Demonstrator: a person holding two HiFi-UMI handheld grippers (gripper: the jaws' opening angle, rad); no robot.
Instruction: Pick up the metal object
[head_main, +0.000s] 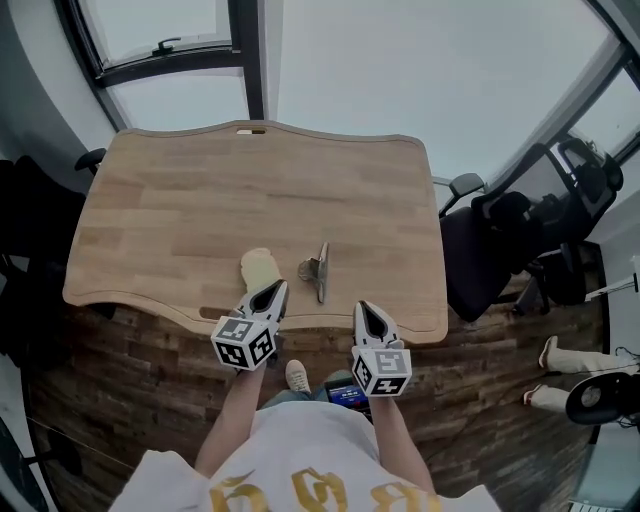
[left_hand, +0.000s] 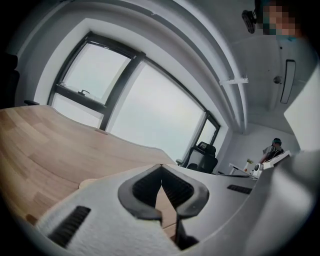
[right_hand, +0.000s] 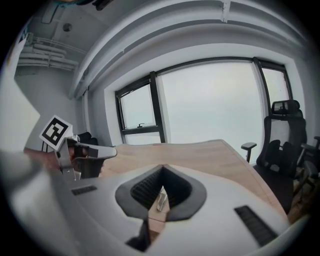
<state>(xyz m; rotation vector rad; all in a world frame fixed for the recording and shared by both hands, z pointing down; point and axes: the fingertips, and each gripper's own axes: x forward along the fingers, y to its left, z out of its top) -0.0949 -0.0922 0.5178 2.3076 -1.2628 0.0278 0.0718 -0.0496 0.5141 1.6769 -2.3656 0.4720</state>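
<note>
A metal object (head_main: 317, 270), a slim silvery clip-like piece, lies on the wooden table (head_main: 200, 190) close to its front edge. My left gripper (head_main: 274, 290) hovers at the table's front edge, just left of the metal piece, with its jaws together and nothing in them. My right gripper (head_main: 367, 309) is to the right of the piece and slightly nearer to me, also closed and empty. In the right gripper view the metal object (right_hand: 161, 201) shows through the gap below the closed tips of the right gripper (right_hand: 162, 168). The left gripper (left_hand: 161, 167) view looks across bare wood.
A pale cream rounded item (head_main: 258, 266) sits on the table right in front of the left gripper. Black office chairs (head_main: 500, 235) stand off the table's right side. Large windows (head_main: 420, 60) lie beyond the far edge. A phone (head_main: 347, 394) rests on my lap.
</note>
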